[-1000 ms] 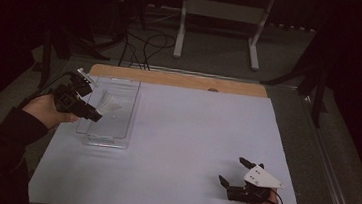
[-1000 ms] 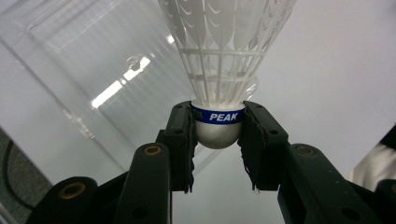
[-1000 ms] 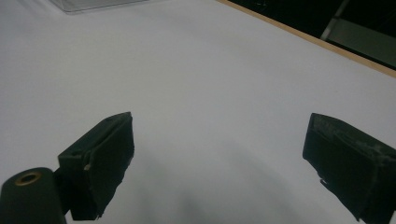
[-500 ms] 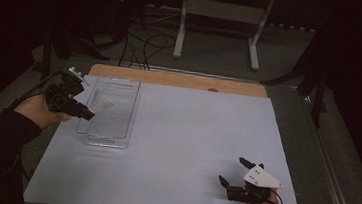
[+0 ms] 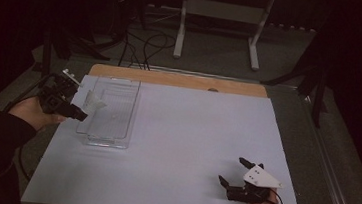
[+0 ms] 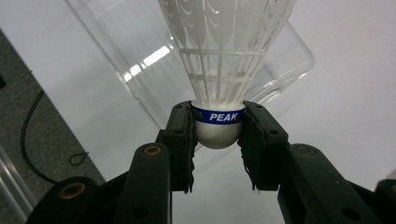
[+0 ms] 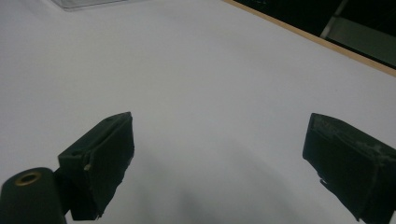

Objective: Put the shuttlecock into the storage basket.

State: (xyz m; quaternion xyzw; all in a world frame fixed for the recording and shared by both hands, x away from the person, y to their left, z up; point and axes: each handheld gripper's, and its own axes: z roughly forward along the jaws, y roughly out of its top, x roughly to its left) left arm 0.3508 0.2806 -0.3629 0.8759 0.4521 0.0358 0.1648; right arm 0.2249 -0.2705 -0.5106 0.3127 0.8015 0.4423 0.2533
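Note:
A white shuttlecock point(image 6: 219, 70) with a blue band reading PEAK is clamped by its cork base in my left gripper point(image 6: 217, 135). In the high view that left gripper point(image 5: 80, 112) hovers at the left wall of a clear plastic tray point(image 5: 120, 139), and the shuttlecock point(image 5: 93, 102) feathers reach over the tray. The clear tray point(image 6: 285, 51) lies behind the feathers in the left gripper view. My right gripper point(image 5: 235, 172) rests low near the table's front right, jaws wide apart with nothing between them; the same right gripper point(image 7: 219, 163) looks over bare white surface.
The white table top point(image 5: 191, 133) has a wooden strip point(image 5: 181, 80) along its far edge. Beyond it stand a metal frame point(image 5: 222, 15) and cables point(image 5: 144, 43) on the dark floor. A tray corner point(image 7: 88, 3) shows at the upper left of the right gripper view.
My left gripper has drifted left and slightly down with the shuttlecock, from over the tray toward its left wall. The right gripper has stayed in place.

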